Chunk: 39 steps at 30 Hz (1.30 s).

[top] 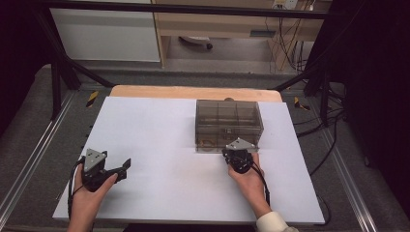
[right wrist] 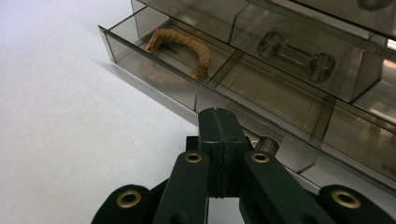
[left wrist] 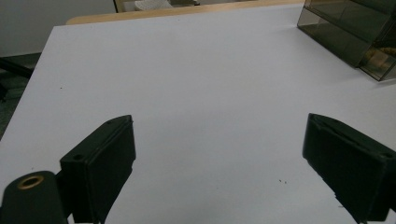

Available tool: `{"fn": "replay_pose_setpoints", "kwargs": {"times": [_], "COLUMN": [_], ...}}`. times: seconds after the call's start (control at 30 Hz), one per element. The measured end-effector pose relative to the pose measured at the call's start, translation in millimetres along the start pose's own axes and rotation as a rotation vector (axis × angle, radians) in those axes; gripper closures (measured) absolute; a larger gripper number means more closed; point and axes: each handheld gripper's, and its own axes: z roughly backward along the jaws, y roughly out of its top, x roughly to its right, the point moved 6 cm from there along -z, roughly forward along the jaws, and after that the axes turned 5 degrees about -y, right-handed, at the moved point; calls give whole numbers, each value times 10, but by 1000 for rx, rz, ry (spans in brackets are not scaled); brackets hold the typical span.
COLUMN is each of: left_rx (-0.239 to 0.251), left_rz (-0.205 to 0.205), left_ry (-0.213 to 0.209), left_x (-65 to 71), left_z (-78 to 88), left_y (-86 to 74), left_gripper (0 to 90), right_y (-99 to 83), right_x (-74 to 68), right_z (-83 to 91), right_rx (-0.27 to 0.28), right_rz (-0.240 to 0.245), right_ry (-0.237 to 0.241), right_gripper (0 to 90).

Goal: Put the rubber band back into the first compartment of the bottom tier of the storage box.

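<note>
A smoky see-through drawer box stands on the white board, right of its middle. Its bottom drawer is pulled out a little, and a curved piece of tan braided rope lies in the drawer's left compartment. My right gripper is at the drawer's front, jaws pressed flat together with nothing between them. A small clear knob shows just beside its right jaw. The right gripper sits right at the box's front. My left gripper rests near the board's front left, open and empty.
A clear dumbbell-shaped handle is on the drawer above. The wooden table edge shows behind the board. Black frame legs stand at the back left, and cables run along the floor at the right.
</note>
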Motion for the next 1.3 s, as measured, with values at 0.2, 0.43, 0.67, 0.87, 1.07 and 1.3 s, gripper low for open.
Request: {"fn": "replay_pose_setpoints", "kwargs": {"times": [0.2, 0.43, 0.67, 0.87, 1.07, 1.3], "left_rx": [-2, 1, -1, 1, 2, 2], "left_rz": [-2, 2, 1, 1, 3, 1], "left_ry": [0, 1, 1, 2, 2, 2], "left_x": [-2, 0, -2, -3, -7, -4], "left_z": [1, 2, 1, 3, 6, 6], "left_y": [-2, -1, -2, 0, -1, 2], "left_gripper": [90, 90, 90, 90, 90, 90], "right_y": [3, 10, 13, 16, 19, 20], "right_x": [9, 15, 19, 24, 23, 23], "right_z": [-16, -30, -39, -45, -46, -46], "right_rx": [-2, -1, -1, -1, -1, -1], "right_rz": [0, 1, 1, 2, -2, -3], "right_ry": [-3, -6, -8, -10, -10, -10], "right_gripper": [900, 900, 900, 900, 900, 900]}}
